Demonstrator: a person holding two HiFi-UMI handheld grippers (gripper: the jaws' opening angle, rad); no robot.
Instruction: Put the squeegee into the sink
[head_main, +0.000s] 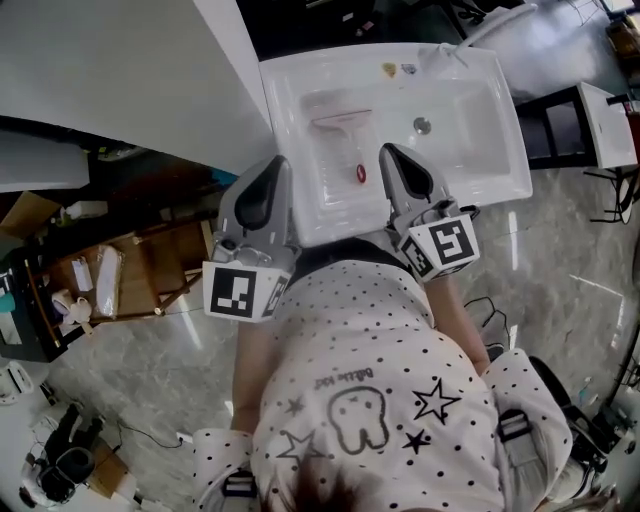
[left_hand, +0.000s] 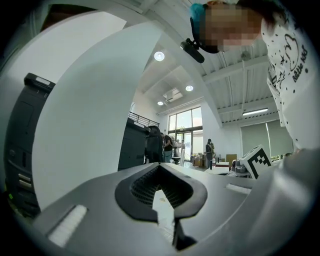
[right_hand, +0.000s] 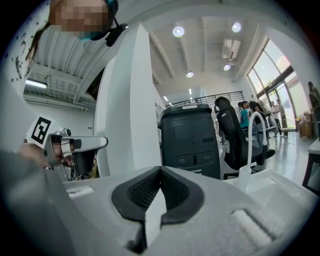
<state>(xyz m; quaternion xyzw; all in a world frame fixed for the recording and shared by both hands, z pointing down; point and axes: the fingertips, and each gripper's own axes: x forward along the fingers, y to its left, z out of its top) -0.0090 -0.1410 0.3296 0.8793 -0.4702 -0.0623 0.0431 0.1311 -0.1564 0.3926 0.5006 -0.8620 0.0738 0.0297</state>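
white sink (head_main: 505, 150) straight in front of me, basin at the top of the head view. my left tongs (head_main: 279, 168) are closed tip to tip with nothing between them, held just beside the sink's front left edge. my right tongs (head_main: 389, 153) are closed tight too and empty, tips over the sink's front rim. squeegee (head_main: 342, 120) lies inside the basin, blade end toward the back, red handle tip toward me, between the two tongs and apart from both. drain (head_main: 422, 126) sits to its right.
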